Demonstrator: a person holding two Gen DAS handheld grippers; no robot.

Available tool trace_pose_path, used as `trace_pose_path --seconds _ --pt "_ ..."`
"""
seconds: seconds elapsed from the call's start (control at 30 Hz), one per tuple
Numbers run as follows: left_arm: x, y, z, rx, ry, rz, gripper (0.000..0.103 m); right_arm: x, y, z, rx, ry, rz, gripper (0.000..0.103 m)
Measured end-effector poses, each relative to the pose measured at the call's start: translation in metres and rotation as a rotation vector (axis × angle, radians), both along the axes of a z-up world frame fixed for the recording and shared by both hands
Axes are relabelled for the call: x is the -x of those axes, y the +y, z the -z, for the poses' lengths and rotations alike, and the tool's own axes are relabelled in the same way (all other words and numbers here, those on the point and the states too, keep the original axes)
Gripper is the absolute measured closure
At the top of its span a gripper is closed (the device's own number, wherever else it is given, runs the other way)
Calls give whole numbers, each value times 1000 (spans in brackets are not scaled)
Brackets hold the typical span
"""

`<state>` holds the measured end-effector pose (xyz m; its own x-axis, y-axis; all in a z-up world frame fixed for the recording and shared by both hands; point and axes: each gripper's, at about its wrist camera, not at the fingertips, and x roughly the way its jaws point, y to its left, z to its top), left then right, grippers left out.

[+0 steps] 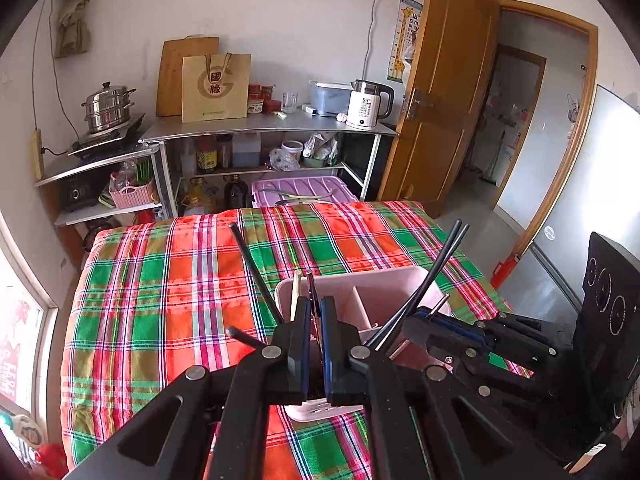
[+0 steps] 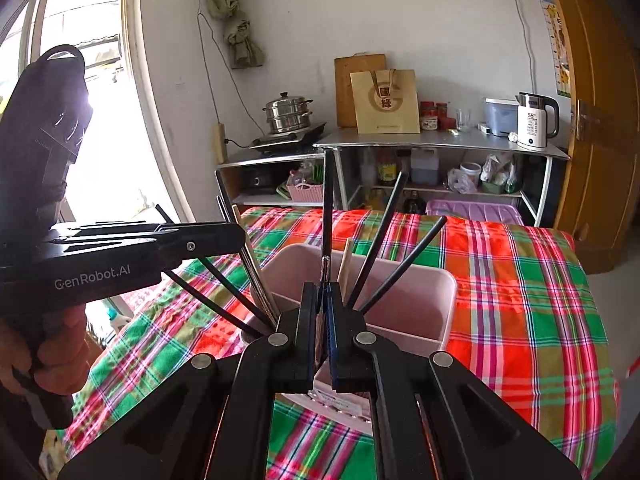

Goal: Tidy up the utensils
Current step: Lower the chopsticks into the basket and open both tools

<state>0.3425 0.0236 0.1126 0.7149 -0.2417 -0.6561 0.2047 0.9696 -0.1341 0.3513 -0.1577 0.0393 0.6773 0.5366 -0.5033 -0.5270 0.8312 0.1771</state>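
Note:
A pink utensil holder (image 1: 384,292) (image 2: 416,300) with an inner divider stands on the plaid-covered table (image 1: 168,300). Several black chopsticks (image 1: 256,276) (image 2: 384,248) and a pale wooden one (image 1: 296,292) (image 2: 345,264) lean in it. My left gripper (image 1: 317,304) is shut on a thin dark utensil (image 1: 313,294) over the holder's left part. My right gripper (image 2: 322,300) is shut on a black chopstick with a metal end (image 2: 327,216), upright over the holder. The right gripper also shows in the left wrist view (image 1: 444,320), the left one in the right wrist view (image 2: 224,236).
The plaid cloth (image 2: 520,288) covers the whole table. Behind it stand metal shelves (image 1: 264,128) with a steamer pot (image 1: 108,106), paper bag (image 1: 216,86) and kettle (image 1: 366,104). A purple bin lid (image 1: 300,192) lies low behind the table. An open wooden door (image 1: 444,92) is at right.

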Motion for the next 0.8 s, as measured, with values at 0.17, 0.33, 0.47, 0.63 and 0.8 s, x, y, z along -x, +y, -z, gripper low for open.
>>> trace_pose_path --seconds 0.17,0.33,0.47,0.63,0.8 --pt "4 -1 -2 -5 -18 3 98 1 -5 -6 5 -9 10 98" --pt "16 1 -13 5 -55 -2 97 10 -15 -18 -16 -36 23 91" --pt "36 5 -25 20 -96 -10 96 24 -27 -26 -26 -60 44 90" --pt "74 5 -29 23 -142 -12 89 53 -44 -32 -29 -95 70 87" --pt "121 -3 -19 0 -183 -16 89 90 -53 -25 -20 -106 82 86"
